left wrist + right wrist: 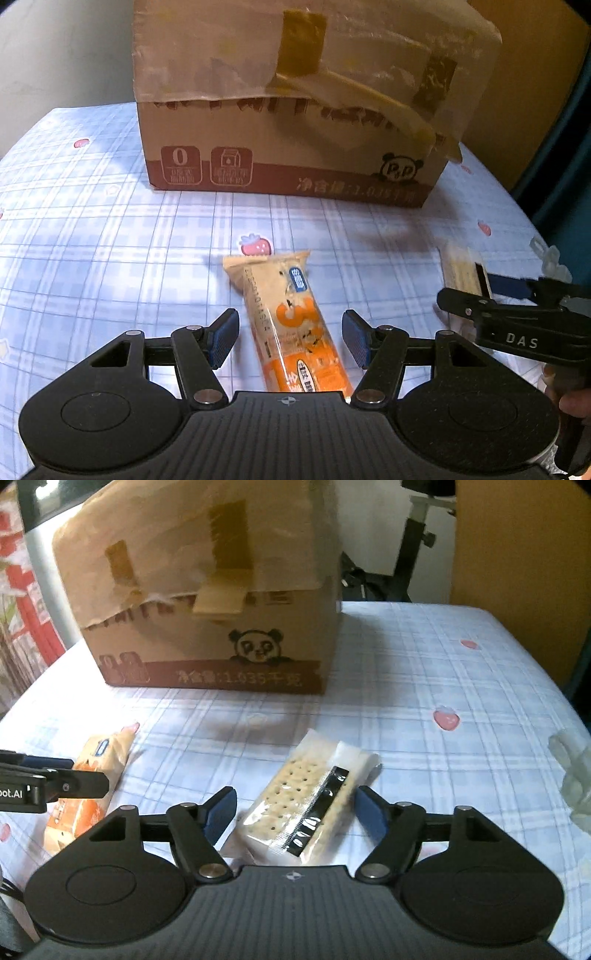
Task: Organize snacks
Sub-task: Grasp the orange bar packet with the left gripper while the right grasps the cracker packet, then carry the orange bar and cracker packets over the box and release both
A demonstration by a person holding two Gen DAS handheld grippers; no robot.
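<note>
Nearest the left wrist camera, the left gripper (289, 338), a black two-finger tool with blue ribbed pads, stands with its jaws apart on either side of a long orange and tan plastic-wrapped snack bar (291, 325). The pads do not touch the wrapper; a strip of cloth shows on each side of it. The bar lies flat on the tablecloth (110, 240), a pale blue checked sheet printed with pink strawberries, its far end angled a little to the left.

In the right wrist view, the right gripper (295, 810), of the same black build with blue pads, is likewise released. Between its fingers lies a clear-wrapped pack of pale dotted crackers (295, 805) with a black strip along its right side. The right pad is just beside the pack's edge, whether touching it cannot be told; the left pad stands clear of it. The pack lies slanted, its far end toward the right.

The two snacks lie near each other on the cloth, the orange bar to the left of the crackers. At the right edge of the cloth sits a crumpled piece of clear plastic (572, 775).

Beyond both snacks, well apart from them, stands a brown cardboard box (295, 147) with a dark red lower band, a panda drawing, and torn tape across its flaps.
</note>
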